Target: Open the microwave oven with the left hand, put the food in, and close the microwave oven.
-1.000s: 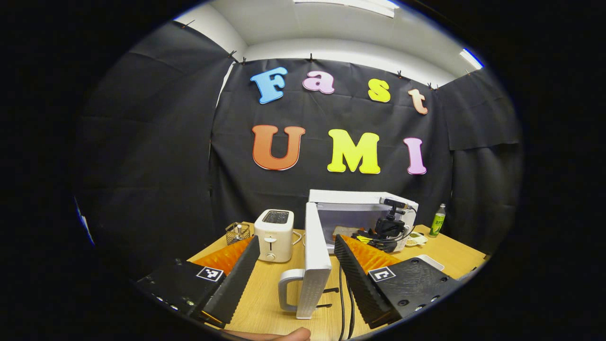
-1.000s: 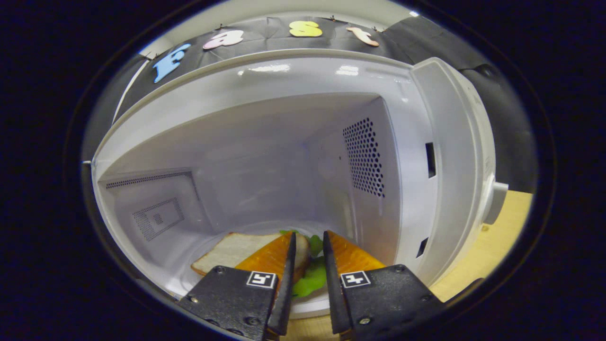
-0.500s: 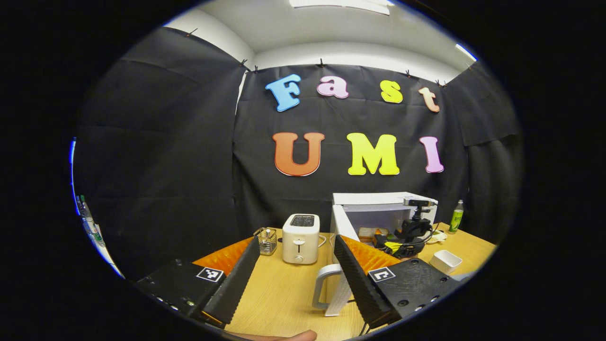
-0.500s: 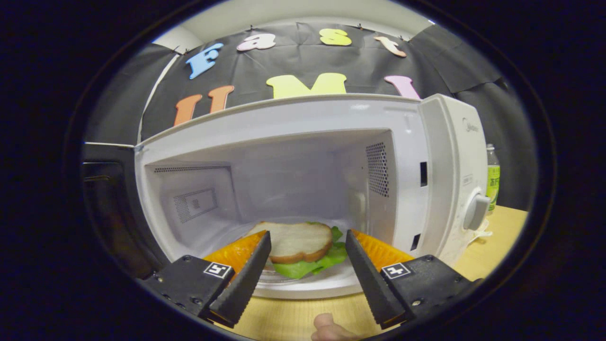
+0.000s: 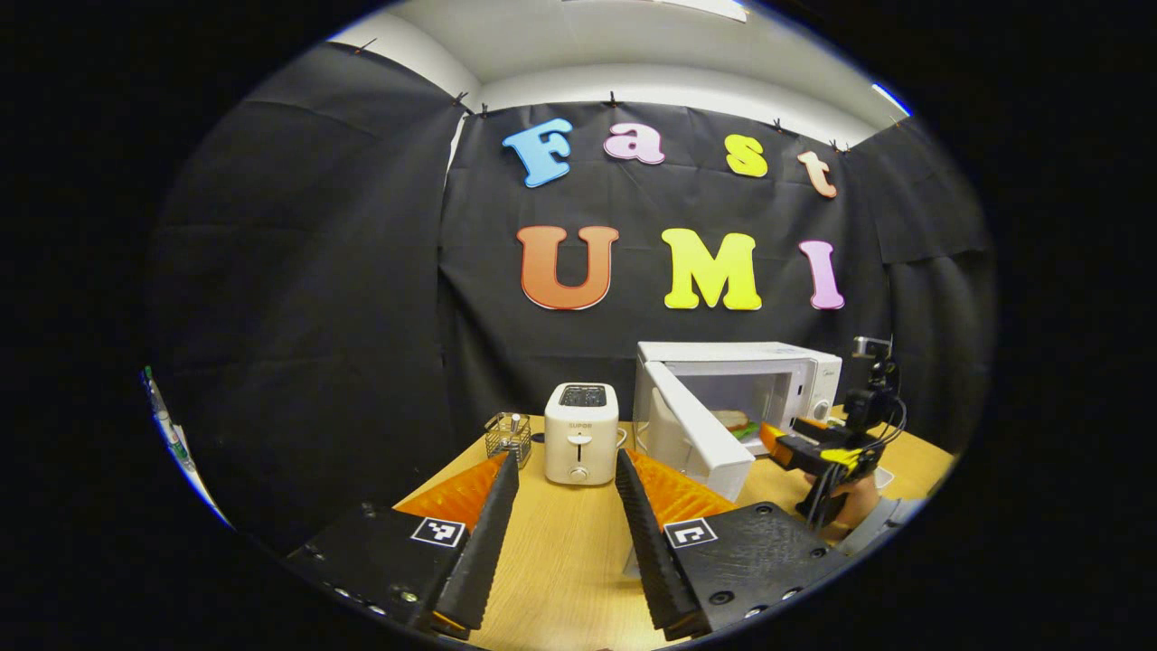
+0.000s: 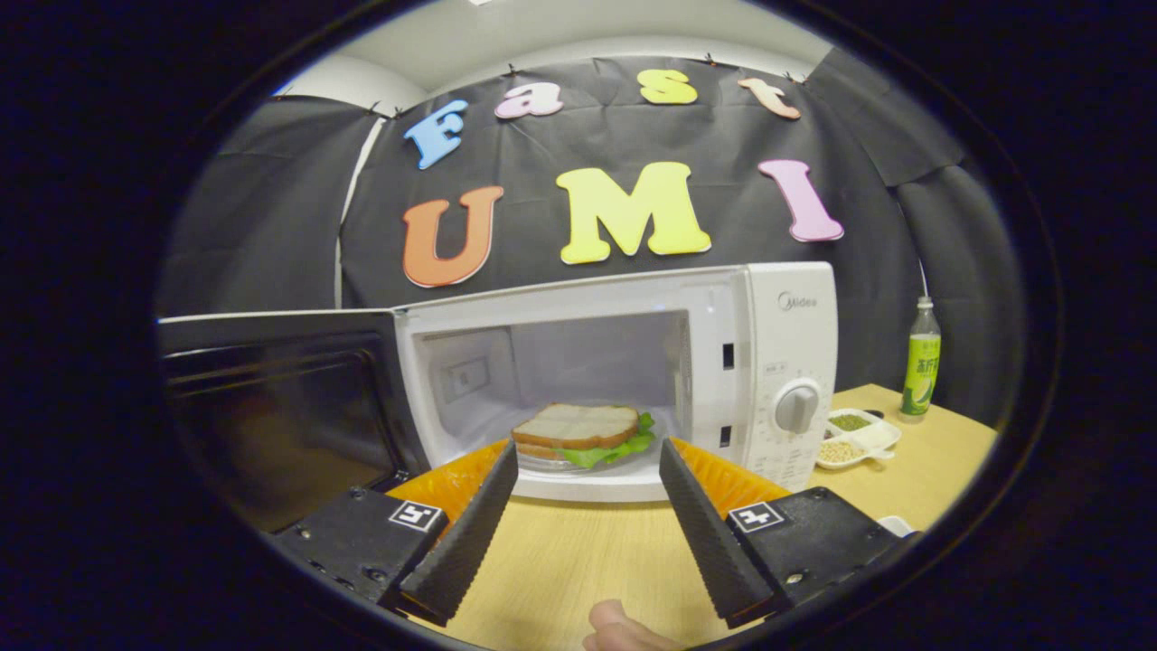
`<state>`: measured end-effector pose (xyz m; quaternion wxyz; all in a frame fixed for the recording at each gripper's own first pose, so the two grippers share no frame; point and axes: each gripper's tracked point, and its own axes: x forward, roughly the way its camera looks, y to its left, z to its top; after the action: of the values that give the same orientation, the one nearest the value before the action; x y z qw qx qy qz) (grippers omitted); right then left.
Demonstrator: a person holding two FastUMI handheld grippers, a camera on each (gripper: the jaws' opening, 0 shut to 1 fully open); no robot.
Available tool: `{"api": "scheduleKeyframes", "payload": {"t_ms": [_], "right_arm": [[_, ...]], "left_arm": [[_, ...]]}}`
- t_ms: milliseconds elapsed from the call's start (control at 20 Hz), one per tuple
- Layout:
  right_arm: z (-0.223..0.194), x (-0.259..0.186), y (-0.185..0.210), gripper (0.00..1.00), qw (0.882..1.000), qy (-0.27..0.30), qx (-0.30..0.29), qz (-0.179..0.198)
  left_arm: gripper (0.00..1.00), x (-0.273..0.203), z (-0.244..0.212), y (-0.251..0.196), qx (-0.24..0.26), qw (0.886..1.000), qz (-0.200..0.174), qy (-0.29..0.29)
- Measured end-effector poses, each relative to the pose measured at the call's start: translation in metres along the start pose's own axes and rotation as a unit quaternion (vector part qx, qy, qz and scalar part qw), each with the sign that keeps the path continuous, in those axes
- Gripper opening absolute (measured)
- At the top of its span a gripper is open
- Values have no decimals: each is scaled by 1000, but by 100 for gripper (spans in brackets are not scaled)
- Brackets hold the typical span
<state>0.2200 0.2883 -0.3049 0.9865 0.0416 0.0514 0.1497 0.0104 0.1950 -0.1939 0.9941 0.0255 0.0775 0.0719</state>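
Observation:
The white microwave (image 6: 777,307) stands with its door (image 6: 280,407) swung out to the left. A sandwich (image 6: 578,425) with lettuce lies on the plate inside. My right gripper (image 6: 587,450) is open, just outside the cavity, with nothing between its fingers. In the left gripper view, my left gripper (image 5: 567,463) is open over the table and well back from the microwave (image 5: 737,375) and its door (image 5: 696,434). The sandwich (image 5: 734,419) shows inside it. The right gripper (image 5: 800,448) hangs in front of the opening, held by a hand (image 5: 854,499).
A white toaster (image 5: 581,432) and a small wire basket (image 5: 508,437) stand left of the microwave on the wooden table (image 5: 551,561). A green bottle (image 6: 920,357) and a divided dish of beans (image 6: 854,438) sit to the microwave's right. A thumb (image 6: 624,628) shows at the bottom edge.
My right gripper opened, let go of the sandwich and drew back out of the microwave. My left gripper pulled back from the door's handle, and its fingers stand a little closer together.

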Motion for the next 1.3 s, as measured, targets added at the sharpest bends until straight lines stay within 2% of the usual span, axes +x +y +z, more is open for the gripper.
{"api": "scheduleKeyframes", "payload": {"t_ms": [50, 100, 150, 200, 250, 300, 350, 450, 500, 550, 600, 650, 700, 800, 850, 950, 1000, 1050, 1150, 1200, 1300], "right_arm": [[13, -17, -1, 96, 1000, -10, -2, 6], [25, -36, -3, 95, 1000, -17, -6, 8], [38, -54, -7, 100, 999, -29, -11, 9], [51, -72, -11, 95, 999, -40, -18, 10], [60, -89, -16, 95, 999, -45, -30, 8], [69, -105, -22, 94, 998, -49, -46, 5], [80, -120, -28, 100, 997, -53, -61, 2], [105, -151, -37, 100, 995, -70, -73, 0], [116, -163, -42, 95, 995, -72, -75, -1], [126, -175, -50, 95, 994, -74, -75, -5], [136, -187, -58, 100, 995, -74, -71, -10], [147, -198, -65, 96, 995, -74, -66, -15], [156, -207, -72, 96, 995, -71, -62, -18], [169, -223, -86, 96, 997, -63, -45, -18], [174, -231, -93, 100, 997, -61, -37, -17], [186, -243, -108, 100, 997, -64, -27, -18], [192, -248, -115, 96, 997, -70, -18, -19], [197, -253, -122, 96, 997, -77, -12, -21], [197, -257, -132, 100, 997, -77, -11, -23], [199, -259, -136, 95, 997, -79, -12, -23], [202, -259, -144, 95, 996, -84, -14, -25]], "left_arm": [[50, 3, -1, 6, 14, 1000, 11, -2], [24, 5, -5, 10, 23, 1000, 21, 2], [33, 7, -9, 12, 30, 999, 27, 3], [16, 8, -10, 11, 32, 999, 25, 3], [16, 7, -10, 10, 33, 999, 25, -1], [0, 11, -12, 14, 28, 999, 34, -5], [1, 11, -16, 16, 21, 999, 37, -3], [0, 20, -22, 22, 4, 999, 47, -2], [0, 21, -26, 22, -2, 999, 44, 5], [0, 21, -29, 17, -6, 999, 34, 5], [0, 20, -30, 17, -6, 1000, 29, 2], [0, 22, -35, 16, -4, 1000, 21, 4], [0, 24, -39, 15, -2, 1000, 17, 3], [0, 29, -51, 6, -18, 1000, -7, 14], [0, 30, -57, -2, -33, 999, -22, 25], [0, 31, -61, -16, -36, 998, -42, 28], [0, 30, -62, -26, -31, 998, -54, 28], [0, 29, -62, -35, -31, 997, -66, 27], [0, 28, -62, -42, -28, 997, -68, 28], [0, 27, -62, -52, -34, 996, -80, 27], [0, 27, -58, -80, -46, 992, -113, 27]]}}
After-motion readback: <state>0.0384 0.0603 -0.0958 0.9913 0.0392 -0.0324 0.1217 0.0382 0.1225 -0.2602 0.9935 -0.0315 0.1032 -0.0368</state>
